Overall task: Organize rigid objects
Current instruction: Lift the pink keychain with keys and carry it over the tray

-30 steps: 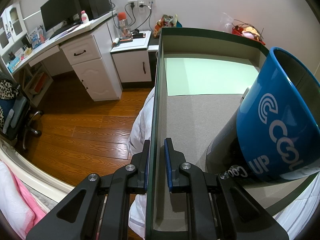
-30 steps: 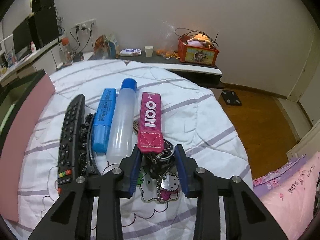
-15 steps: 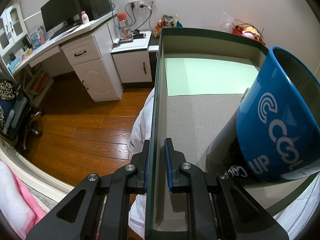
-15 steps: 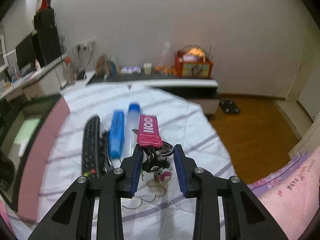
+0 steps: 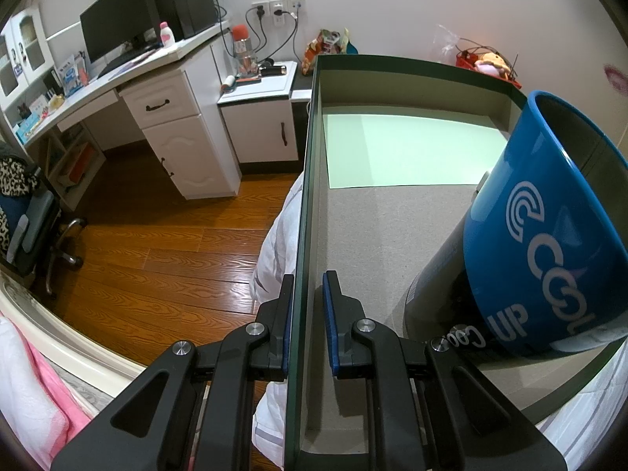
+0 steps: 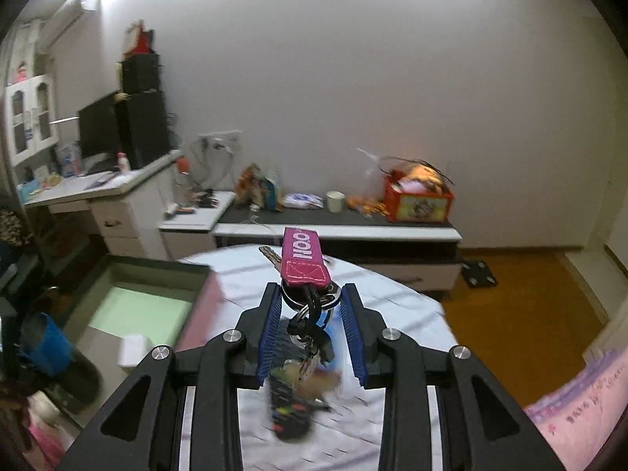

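left gripper (image 5: pixel 307 325): jaws clamped on box (image 5: pixel 310 180) left wall | mug (image 5: pixel 549 243): blue, tilted inside box, right side | right gripper (image 6: pixel 310 329): jaws pinching key ring, pink keychain (image 6: pixel 304 261) held above bed (image 6: pixel 392 298) | remote (image 6: pixel 292 408): on bed below, blurred

blue mug (image 5: pixel 549 243): "COOL UP" | pink key strap (image 6: pixel 304 261): "NOO", seen upside down
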### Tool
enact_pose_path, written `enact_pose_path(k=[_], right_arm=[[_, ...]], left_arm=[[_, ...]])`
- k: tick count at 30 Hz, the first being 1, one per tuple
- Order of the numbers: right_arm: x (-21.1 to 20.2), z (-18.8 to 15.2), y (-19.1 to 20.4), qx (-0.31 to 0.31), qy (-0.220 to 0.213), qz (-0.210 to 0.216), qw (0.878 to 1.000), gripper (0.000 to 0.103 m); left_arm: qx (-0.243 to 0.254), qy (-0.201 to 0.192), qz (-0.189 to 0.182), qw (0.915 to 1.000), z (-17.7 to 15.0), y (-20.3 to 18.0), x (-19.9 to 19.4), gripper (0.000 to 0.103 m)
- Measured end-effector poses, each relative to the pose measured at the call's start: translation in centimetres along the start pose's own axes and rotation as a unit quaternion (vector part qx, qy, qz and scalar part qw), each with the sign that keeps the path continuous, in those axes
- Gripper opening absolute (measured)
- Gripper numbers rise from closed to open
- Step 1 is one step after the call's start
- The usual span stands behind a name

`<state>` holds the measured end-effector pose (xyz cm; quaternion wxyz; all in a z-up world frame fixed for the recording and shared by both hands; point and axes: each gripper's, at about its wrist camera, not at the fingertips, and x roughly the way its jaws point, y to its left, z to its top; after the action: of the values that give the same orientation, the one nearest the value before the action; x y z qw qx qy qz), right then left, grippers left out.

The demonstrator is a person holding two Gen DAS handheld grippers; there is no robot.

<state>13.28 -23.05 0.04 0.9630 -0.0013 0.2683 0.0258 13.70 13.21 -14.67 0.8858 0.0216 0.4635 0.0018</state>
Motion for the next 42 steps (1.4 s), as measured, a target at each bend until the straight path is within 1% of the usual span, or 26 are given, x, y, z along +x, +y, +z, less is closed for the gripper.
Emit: enact_pose_path(k=[3, 6, 9, 12, 16, 21, 25, 27, 34, 38, 42], right_arm=[[0.3, 0.9, 2.3, -0.012, -0.004, 0.031, 0.999, 0.032], [1.2, 1.6, 5.0, -0.029, 0.001, 0.063, 0.998, 0.032], [3.5, 2.1, 7.9, -0.044, 0.017, 0.093, 0.995, 0.032], [5.4, 2.4, 10.2, -0.054, 0.027, 0.11, 0.992, 0.032], [8.3, 2.5, 12.3, -0.06, 0.042, 0.123, 0.99, 0.032], [11.5, 0.9, 13.5, -0.075, 0.075, 0.114, 0.988, 0.032], [12.7, -0.3, 13.8, -0.081, 0.093, 0.108, 0.986, 0.032], [12.9, -0.7, 14.0, -0.086, 0.097, 0.106, 0.986, 0.032], [11.4, -2.2, 14.6, -0.108, 0.121, 0.092, 0.982, 0.032], [10.9, -3.4, 15.0, -0.126, 0.132, 0.063, 0.981, 0.032], [11.5, -4.4, 14.7, -0.121, 0.153, 0.053, 0.979, 0.033]], left_arm=[[0.0, -0.001, 0.0, 1.0, 0.0, 0.0, 0.0, 0.011], [0.0, -0.001, 0.0, 1.0, 0.0, 0.0, 0.0, 0.011], [0.0, -0.001, -0.001, 1.0, 0.0, 0.0, 0.0, 0.011], [0.001, 0.0, 0.0, 1.0, 0.0, 0.0, 0.0, 0.012], [0.0, -0.001, 0.0, 1.0, 0.0, 0.0, -0.1, 0.011], [0.001, -0.001, 0.0, 1.0, 0.0, 0.0, -0.1, 0.012], [0.001, -0.001, 0.0, 1.0, 0.0, -0.1, -0.1, 0.012], [0.0, -0.001, 0.001, 1.0, 0.1, -0.1, -0.1, 0.012], [0.0, 0.0, 0.0, 1.0, 0.0, -0.2, 0.0, 0.012], [0.001, 0.0, 0.001, 1.0, 0.1, -0.2, 0.0, 0.012], [0.001, 0.0, 0.001, 1.0, 0.0, -0.2, 0.0, 0.012]])
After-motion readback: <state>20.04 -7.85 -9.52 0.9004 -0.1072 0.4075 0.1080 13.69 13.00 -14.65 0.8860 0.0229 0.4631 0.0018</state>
